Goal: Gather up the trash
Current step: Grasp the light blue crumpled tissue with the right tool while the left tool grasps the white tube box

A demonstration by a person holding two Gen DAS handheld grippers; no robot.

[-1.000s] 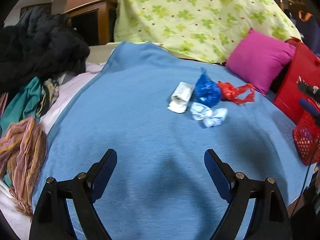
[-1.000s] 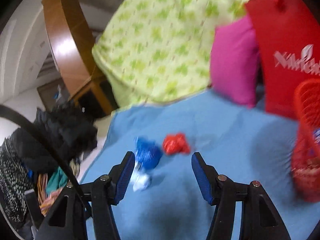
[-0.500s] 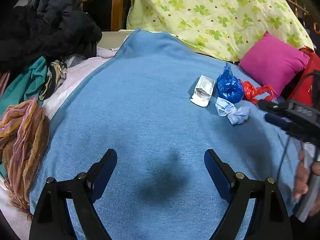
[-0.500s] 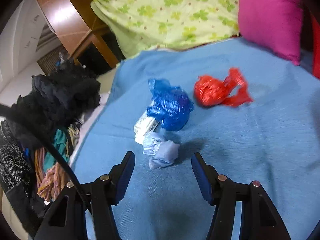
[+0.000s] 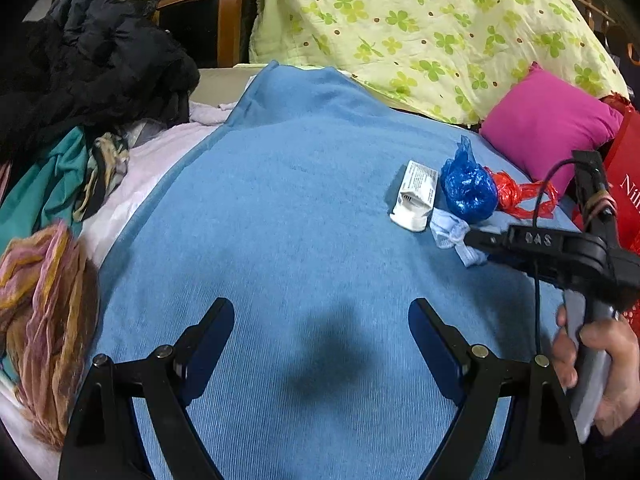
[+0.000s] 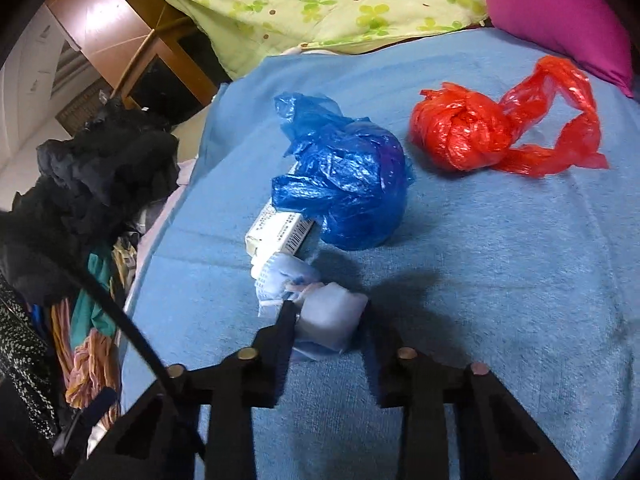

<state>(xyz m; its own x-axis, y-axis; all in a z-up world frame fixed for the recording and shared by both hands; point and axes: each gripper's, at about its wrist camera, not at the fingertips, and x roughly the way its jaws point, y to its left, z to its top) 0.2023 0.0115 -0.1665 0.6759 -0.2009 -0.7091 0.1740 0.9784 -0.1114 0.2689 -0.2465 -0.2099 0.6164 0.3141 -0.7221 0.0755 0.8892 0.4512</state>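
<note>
Trash lies in a cluster on the blue blanket (image 5: 300,208): a knotted blue plastic bag (image 6: 348,184) (image 5: 468,192), a knotted red plastic bag (image 6: 460,132) (image 5: 516,194), a small white carton (image 6: 280,232) (image 5: 416,196) and a crumpled pale blue wad (image 6: 280,276) (image 5: 452,232). My right gripper (image 6: 328,312) is down on the blanket with its jaws closing on the pale blue wad, pads pressing its sides. In the left wrist view the right gripper (image 5: 470,238) reaches in from the right, held by a hand (image 5: 600,360). My left gripper (image 5: 320,312) hangs open over bare blanket, well short of the trash.
A pink pillow (image 5: 548,120) and a green floral quilt (image 5: 420,28) lie behind the trash. A red bag (image 5: 628,176) stands at the right edge. Dark clothes (image 5: 80,72) and a striped scarf (image 5: 44,308) pile up along the left.
The right gripper came down and forward to the trash and shut onto the pale blue wad. The left gripper drifted slightly and stays open.
</note>
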